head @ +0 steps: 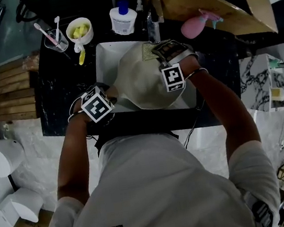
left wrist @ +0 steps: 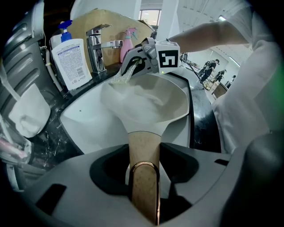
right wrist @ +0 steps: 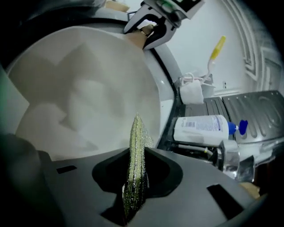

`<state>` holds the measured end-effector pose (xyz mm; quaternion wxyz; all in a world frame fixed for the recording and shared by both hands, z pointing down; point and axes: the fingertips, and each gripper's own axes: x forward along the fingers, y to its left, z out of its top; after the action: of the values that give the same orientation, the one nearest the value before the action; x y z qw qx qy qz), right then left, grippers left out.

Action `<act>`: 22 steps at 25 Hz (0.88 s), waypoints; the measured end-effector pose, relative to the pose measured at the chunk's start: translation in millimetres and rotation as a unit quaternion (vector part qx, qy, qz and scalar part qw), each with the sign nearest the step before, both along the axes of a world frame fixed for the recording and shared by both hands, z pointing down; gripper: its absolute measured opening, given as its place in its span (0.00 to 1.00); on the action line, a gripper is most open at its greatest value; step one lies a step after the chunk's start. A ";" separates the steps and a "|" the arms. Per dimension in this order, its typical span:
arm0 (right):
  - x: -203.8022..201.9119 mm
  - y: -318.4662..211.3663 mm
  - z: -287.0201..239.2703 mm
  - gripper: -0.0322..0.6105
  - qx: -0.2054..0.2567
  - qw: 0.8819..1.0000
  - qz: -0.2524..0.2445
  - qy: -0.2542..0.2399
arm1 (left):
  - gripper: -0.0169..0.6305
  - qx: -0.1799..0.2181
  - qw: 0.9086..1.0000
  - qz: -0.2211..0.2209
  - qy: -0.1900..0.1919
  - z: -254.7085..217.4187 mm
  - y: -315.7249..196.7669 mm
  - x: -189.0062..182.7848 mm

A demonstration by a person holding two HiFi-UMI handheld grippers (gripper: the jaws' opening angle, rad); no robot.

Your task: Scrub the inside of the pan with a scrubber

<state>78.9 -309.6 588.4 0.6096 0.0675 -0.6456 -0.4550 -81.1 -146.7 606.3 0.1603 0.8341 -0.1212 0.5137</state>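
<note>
A cream-white pan (head: 144, 78) is held over the white sink (head: 103, 58). Its tan wooden handle (left wrist: 143, 159) with a copper loop is clamped in my left gripper (left wrist: 144, 177), which is shut on it. The pan's bowl (left wrist: 146, 104) tilts away from that gripper. My right gripper (right wrist: 135, 186) is shut on a flat glittery green-silver scrubber (right wrist: 135, 164), whose tip rests against the pan's inner wall (right wrist: 84, 97). In the head view the right gripper (head: 167, 53) sits at the pan's far rim, the left gripper (head: 102, 97) at its near left. From the left gripper view the scrubber (left wrist: 124, 75) touches the far rim.
A chrome faucet (left wrist: 98, 46) stands behind the sink. A white soap bottle with a blue pump (head: 123, 18), a pink spray bottle (head: 196, 25), a cup of toothbrushes (head: 56, 38) and a bowl of yellow pieces (head: 80, 30) stand on the dark counter (head: 59, 91).
</note>
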 end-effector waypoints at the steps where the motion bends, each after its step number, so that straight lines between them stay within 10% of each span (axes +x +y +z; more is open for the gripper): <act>1: -1.3 -1.2 2.0 0.19 0.010 1.000 -0.011 0.012 | 0.36 0.000 1.000 0.000 0.000 0.1 -0.1 0.0; 9: 13.2 -7.9 45.1 0.19 0.027 0.991 -0.035 0.125 | 0.36 -0.002 1.000 0.002 0.000 -1.0 -1.4 -1.2; 22: 56.0 0.3 67.7 0.19 -0.050 0.986 0.058 0.150 | 0.36 -0.006 1.000 0.003 -0.001 -1.2 -1.6 -1.6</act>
<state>134.9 -309.4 656.1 0.7276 0.0052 -0.5636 -0.3911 -82.7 -148.3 605.1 0.1636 0.8332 -0.1162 0.5153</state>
